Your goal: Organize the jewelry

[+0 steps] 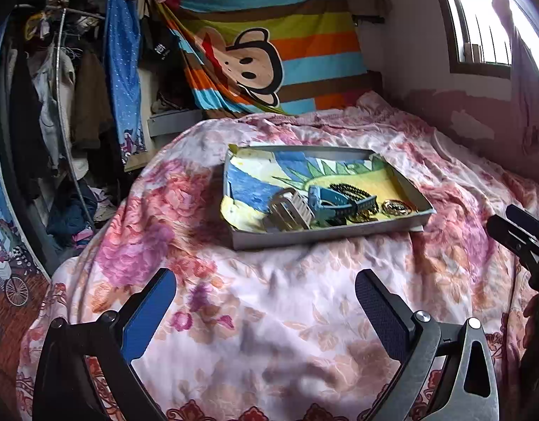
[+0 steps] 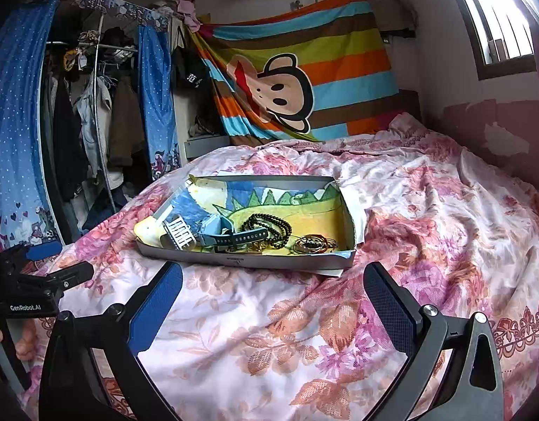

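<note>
A shallow grey box point(image 1: 325, 233) point(image 2: 248, 259) lined with a painted paper sits on the floral bedspread. In it lie a white-strapped watch point(image 1: 290, 207) point(image 2: 179, 234), a blue watch point(image 1: 334, 203) point(image 2: 234, 236), a black bead necklace point(image 1: 353, 191) point(image 2: 269, 222) and gold bangles point(image 1: 395, 207) point(image 2: 315, 244). My left gripper point(image 1: 265, 301) is open and empty, hovering over the bedspread in front of the box. My right gripper point(image 2: 273, 291) is open and empty, just short of the box's near wall. Each gripper shows at the edge of the other's view: the right one point(image 1: 514, 231), the left one point(image 2: 45, 263).
The floral bedspread point(image 1: 269, 351) point(image 2: 427, 193) covers the bed. A striped monkey blanket point(image 1: 269, 52) point(image 2: 304, 80) hangs behind. An open wardrobe with clothes point(image 1: 59, 105) point(image 2: 87, 122) stands at the left. A window point(image 1: 479, 17) is at the upper right.
</note>
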Tool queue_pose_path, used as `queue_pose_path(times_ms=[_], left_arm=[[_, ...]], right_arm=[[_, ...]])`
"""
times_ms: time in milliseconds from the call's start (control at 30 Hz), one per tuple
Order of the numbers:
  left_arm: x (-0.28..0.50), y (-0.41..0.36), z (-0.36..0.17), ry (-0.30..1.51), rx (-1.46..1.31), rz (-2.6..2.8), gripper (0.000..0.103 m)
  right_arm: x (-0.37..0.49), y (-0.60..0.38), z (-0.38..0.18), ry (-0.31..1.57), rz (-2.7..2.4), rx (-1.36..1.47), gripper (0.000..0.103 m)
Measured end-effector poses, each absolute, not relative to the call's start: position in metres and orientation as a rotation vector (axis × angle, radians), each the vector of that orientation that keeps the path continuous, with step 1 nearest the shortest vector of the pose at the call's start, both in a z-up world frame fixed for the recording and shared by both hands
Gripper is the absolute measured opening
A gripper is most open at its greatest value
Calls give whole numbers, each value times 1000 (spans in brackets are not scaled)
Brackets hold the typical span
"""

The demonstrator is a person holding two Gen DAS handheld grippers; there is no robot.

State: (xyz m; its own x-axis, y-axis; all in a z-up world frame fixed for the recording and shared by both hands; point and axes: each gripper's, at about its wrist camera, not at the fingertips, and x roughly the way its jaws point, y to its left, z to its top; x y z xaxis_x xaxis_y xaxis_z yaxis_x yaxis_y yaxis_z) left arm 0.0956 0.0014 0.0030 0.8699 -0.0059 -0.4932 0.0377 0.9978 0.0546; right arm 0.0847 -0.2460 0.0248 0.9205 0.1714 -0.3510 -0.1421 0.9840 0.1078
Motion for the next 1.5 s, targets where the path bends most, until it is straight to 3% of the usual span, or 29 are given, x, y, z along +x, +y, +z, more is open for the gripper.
queue_pose_path(times_ms=[1500], left_arm=[[95, -5, 3, 511, 66, -38, 103]], right_arm=[[83, -244, 23, 358, 156, 64, 101]])
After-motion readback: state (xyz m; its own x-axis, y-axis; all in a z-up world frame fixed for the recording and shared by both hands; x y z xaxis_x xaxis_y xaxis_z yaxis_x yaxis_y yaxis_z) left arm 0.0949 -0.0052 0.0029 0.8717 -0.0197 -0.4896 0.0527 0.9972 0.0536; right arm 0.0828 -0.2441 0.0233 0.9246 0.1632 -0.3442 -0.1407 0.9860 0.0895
